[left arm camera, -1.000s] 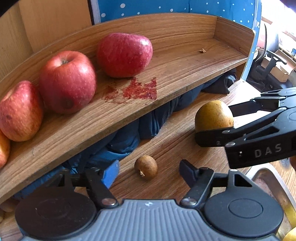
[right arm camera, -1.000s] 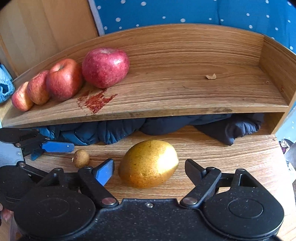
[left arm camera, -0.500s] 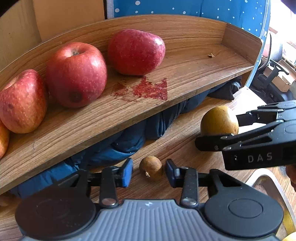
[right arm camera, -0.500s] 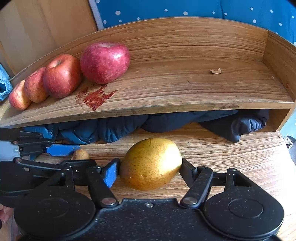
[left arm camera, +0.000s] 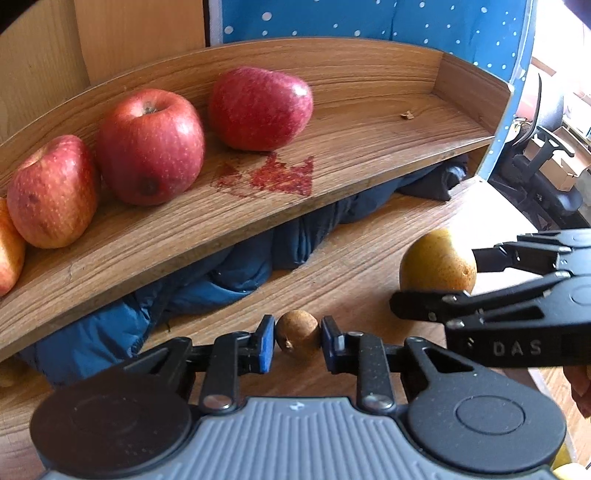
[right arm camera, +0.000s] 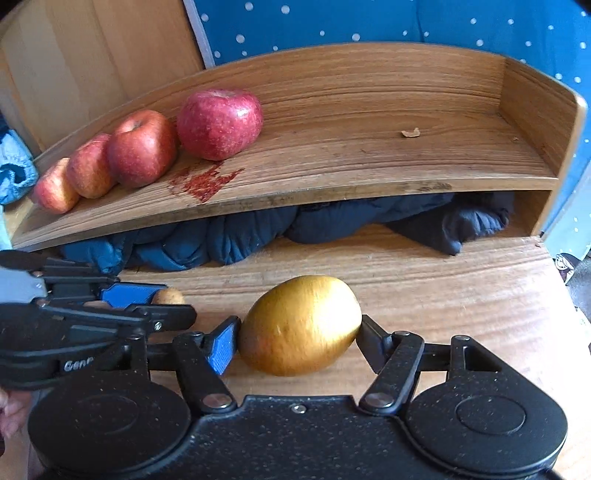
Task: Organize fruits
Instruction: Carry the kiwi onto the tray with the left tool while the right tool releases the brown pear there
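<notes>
My left gripper (left arm camera: 297, 339) is shut on a small round brown fruit (left arm camera: 297, 332) just above the wooden tabletop (left arm camera: 354, 280). In the right wrist view my right gripper (right arm camera: 297, 332) is shut on a golden yellow pear (right arm camera: 300, 325), which also shows at the right of the left wrist view as the pear (left arm camera: 437, 263). Several red apples (left arm camera: 149, 146) sit in a row on the left half of the raised wooden shelf (left arm camera: 369, 147). The left gripper (right arm camera: 140, 295) reaches in at the left of the right wrist view.
Dark blue cloth (right arm camera: 332, 225) is stuffed under the shelf. A red stain (left arm camera: 280, 173) marks the shelf beside the apples, with a small dry scrap (right arm camera: 410, 133) further right. A blue dotted panel (right arm camera: 406, 26) stands behind. A hand (left arm camera: 580, 384) shows at right.
Both grippers went from open to shut: the left closed on the small brown fruit, the right on the pear. Both views moved in closer to the shelf.
</notes>
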Available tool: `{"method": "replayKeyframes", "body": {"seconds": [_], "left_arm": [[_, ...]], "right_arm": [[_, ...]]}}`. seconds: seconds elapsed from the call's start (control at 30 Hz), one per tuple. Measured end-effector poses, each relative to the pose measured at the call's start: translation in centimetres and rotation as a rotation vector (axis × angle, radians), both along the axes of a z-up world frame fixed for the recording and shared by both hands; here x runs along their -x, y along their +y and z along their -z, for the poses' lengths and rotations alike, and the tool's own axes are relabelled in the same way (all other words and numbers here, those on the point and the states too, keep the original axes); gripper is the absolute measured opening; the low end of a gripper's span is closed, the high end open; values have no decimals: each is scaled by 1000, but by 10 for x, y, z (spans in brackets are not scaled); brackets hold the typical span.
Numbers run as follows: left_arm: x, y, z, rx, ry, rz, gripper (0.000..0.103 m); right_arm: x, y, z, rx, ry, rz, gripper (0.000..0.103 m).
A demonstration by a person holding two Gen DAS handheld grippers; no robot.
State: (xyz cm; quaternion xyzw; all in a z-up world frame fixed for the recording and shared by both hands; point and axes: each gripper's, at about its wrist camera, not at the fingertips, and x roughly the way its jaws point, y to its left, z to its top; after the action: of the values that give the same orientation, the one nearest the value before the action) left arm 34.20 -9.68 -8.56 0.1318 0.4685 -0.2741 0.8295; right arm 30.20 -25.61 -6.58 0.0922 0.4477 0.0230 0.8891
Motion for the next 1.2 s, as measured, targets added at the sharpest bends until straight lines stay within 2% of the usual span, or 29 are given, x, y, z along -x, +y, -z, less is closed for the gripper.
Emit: {"method": "replayKeyframes", "body": {"seconds": [0.3, 0.63, 0.9, 1.2], "left_arm": [[23, 0, -13, 40, 34, -18, 29], [59, 3, -21, 61, 67, -6, 29], [82, -3, -24, 67, 88, 23, 29], [90, -4, -23, 52, 117, 26, 29]], "right_arm": [[48, -3, -19, -25, -31, -37, 69], [86, -5, -28, -59, -47, -41, 69], [106, -7, -26, -67, -41, -32, 69], [114, -5, -19, -81, 7, -41, 69]]}}
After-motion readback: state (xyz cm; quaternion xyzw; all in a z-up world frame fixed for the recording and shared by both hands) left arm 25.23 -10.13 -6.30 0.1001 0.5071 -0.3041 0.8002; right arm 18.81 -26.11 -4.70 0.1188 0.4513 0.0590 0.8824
